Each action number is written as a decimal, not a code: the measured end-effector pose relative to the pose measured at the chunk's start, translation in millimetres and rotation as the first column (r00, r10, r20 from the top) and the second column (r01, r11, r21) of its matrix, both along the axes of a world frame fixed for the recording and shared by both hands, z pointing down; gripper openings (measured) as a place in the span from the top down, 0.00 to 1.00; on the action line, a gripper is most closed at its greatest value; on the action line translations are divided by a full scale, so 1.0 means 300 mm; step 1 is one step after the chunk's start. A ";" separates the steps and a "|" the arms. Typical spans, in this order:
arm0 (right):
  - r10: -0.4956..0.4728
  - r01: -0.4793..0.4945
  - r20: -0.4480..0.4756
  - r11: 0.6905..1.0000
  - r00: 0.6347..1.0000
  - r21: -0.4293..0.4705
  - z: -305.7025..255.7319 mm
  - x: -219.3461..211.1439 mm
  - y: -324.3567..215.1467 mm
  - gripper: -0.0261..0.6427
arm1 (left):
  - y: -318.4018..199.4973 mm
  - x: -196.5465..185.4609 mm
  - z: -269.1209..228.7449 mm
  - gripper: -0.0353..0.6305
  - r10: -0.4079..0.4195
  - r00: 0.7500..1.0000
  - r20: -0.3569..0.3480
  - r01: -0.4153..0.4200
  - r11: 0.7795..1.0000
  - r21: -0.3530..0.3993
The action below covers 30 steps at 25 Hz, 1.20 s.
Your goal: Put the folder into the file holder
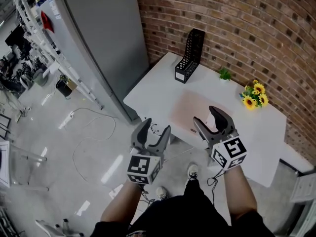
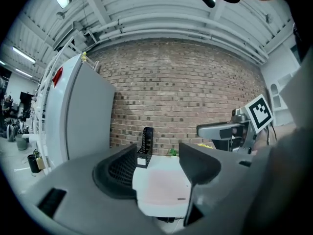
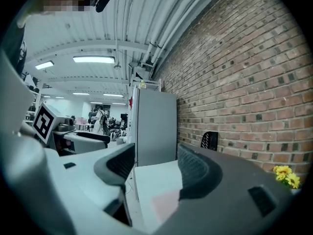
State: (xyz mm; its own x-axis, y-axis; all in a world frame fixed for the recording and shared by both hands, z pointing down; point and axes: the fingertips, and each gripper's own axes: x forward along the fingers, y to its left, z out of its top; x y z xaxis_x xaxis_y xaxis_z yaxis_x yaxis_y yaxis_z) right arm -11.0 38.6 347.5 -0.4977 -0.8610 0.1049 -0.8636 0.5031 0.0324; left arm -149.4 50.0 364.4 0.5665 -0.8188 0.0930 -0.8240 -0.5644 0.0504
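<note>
Pose: both forearms reach forward from my body with the grippers held roughly level and aimed at the white rectangular table (image 1: 163, 83). My left gripper (image 1: 155, 127) sits off the table's near edge, above the floor. Its jaws are spread, with nothing between them. My right gripper (image 1: 207, 116) is over the near part of the tabletop. Its jaws are likewise spread and empty.

Task items: the pale pink flat folder (image 1: 190, 110) lies flat on the table, toward the near edge and just ahead of both grippers, touched by neither. The black perforated file holder (image 1: 190, 56) stands upright at the far edge by the brick wall (image 1: 237, 23), well apart from the folder.

Count: two grippers, one folder, one file holder, one bunch of yellow artificial flowers (image 1: 254, 95), one small green plant (image 1: 225, 74), one tall grey cabinet (image 1: 98, 38) beside the table.
</note>
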 end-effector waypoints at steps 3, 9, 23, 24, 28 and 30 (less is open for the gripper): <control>-0.029 0.029 -0.001 0.999 1.000 -0.014 0.020 0.028 -0.068 0.54 | -0.054 0.027 0.014 0.56 -0.027 1.000 0.002 0.027 1.000 -0.013; -0.079 0.079 -0.001 0.996 0.997 -0.033 0.056 0.094 -0.209 0.53 | -0.161 0.088 0.051 0.56 -0.078 0.997 0.004 0.078 0.996 -0.036; -0.194 0.193 -0.006 0.978 0.981 -0.082 0.125 0.202 -0.492 0.53 | -0.367 0.183 0.129 0.56 -0.206 0.978 -0.011 0.204 0.974 -0.100; -0.202 0.201 -0.005 0.976 0.979 -0.088 0.130 0.207 -0.506 0.53 | -0.373 0.185 0.136 0.56 -0.218 0.976 -0.010 0.216 0.971 -0.107; -0.239 0.237 0.001 0.965 0.971 -0.111 0.158 0.225 -0.552 0.52 | -0.386 0.199 0.180 0.56 -0.260 0.966 -0.007 0.256 0.955 -0.148; -0.256 0.255 0.005 0.959 0.967 -0.121 0.179 0.237 -0.571 0.52 | -0.393 0.214 0.209 0.56 -0.279 0.960 -0.008 0.273 0.946 -0.172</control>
